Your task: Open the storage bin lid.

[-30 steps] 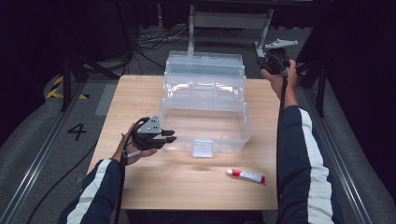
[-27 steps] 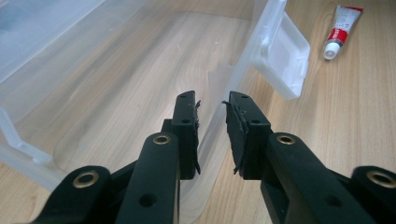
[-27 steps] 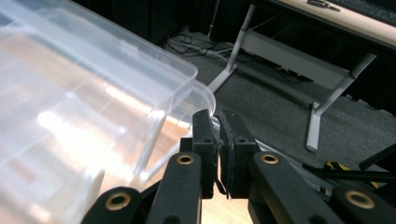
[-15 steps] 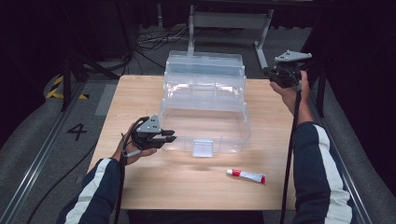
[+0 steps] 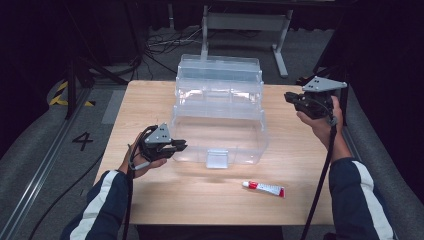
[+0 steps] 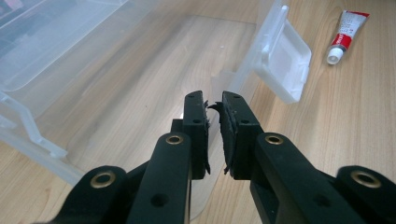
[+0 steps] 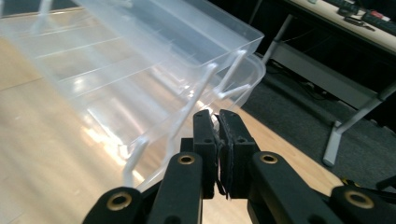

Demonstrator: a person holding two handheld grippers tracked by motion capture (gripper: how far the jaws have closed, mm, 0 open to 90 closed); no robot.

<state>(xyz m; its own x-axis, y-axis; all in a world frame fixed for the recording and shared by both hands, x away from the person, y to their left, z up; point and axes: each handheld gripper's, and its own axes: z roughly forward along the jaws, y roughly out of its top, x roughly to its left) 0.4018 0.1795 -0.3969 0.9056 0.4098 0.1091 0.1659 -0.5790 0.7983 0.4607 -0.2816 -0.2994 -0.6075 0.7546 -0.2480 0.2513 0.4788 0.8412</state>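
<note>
We hold our left tongs [image 5: 180, 145] at the clear box's [image 5: 220, 117] front left corner; they have just been closing, nearly shut, with nothing between them. Our right tongs [image 5: 288, 97] are shut and empty, by the worktop's [image 5: 150, 100] right edge. The box sits mid-worktop.

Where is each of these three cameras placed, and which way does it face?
High view: above the table's near side, looking forward and down at the clear box; both forearms and tongs show.
Left gripper view: rides the left tongs, facing the box's latch and tube.
Right gripper view: rides the right tongs, facing the box's tiered trays.
Shared: all see the box.
</note>
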